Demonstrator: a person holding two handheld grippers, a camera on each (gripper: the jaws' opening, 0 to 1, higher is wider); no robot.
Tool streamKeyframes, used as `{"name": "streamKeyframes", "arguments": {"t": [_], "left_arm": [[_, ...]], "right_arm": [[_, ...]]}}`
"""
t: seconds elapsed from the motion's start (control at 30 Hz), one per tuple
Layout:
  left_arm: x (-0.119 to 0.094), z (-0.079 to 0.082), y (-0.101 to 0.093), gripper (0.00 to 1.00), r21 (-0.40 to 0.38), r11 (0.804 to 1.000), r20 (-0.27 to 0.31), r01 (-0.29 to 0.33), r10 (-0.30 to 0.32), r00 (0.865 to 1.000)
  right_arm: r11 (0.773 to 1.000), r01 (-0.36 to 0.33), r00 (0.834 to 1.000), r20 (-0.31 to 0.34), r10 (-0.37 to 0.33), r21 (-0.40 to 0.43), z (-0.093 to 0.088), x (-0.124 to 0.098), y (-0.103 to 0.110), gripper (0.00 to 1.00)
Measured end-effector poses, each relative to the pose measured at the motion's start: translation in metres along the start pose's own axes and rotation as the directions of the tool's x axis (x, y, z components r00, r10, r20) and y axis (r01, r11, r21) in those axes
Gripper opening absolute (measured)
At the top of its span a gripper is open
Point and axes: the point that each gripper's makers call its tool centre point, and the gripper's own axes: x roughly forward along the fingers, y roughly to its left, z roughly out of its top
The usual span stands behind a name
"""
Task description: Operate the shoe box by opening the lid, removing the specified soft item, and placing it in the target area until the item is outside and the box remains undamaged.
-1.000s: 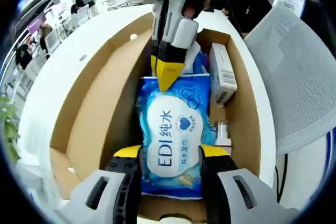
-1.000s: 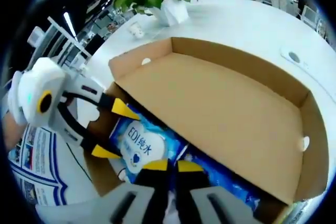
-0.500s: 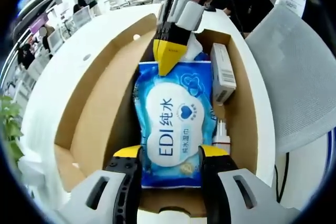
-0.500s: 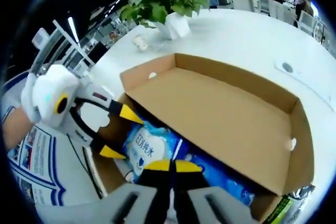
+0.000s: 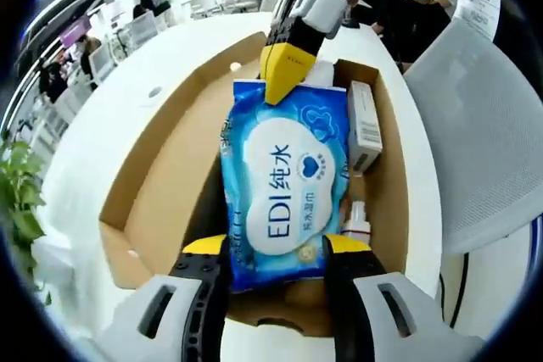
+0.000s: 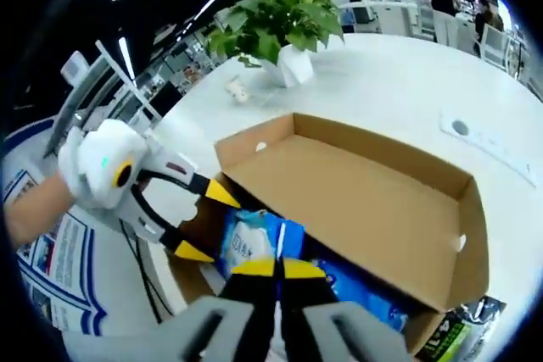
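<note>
Gripping one glossy blue wipes pack [image 5: 284, 192] over the brown cardboard shoe box [image 5: 170, 167] on the white worktop [image 6: 407, 82], left tool [image 5: 276, 252] clamping its near end, right tool [image 6: 276, 269] pinching its far edge, two small cartons [image 5: 363, 125] lying beside.

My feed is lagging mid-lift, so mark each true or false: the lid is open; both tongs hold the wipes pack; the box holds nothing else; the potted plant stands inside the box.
1. The shoe box lid is open. True.
2. Both tongs hold the wet wipes pack. True: the right tongs pinch its far end, the left tongs straddle its near end.
3. The box holds nothing else. False: a small white carton lies beside the pack.
4. The potted plant stands inside the box. False: it stands on the white table, beyond the box.
</note>
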Motion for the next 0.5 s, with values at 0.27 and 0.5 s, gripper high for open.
{"name": "streamKeyframes", "arguments": {"t": [0.27, 0.5], "left_arm": [[-0.015, 0.005, 0.002, 0.47, -0.059, 0.997, 0.059, -0.041, 0.044, 0.997], [-0.022, 0.005, -0.005, 0.5, -0.086, 0.994, 0.082, -0.062, 0.069, 0.994]], "right_arm": [[1.0, -0.015, 1.0, 0.022, 0.015, -0.001, 0.009, -0.007, 0.008, 0.0], [1.0, -0.03, 0.999, 0.042, 0.03, 0.002, 0.012, -0.015, 0.017, 0.0]]}}
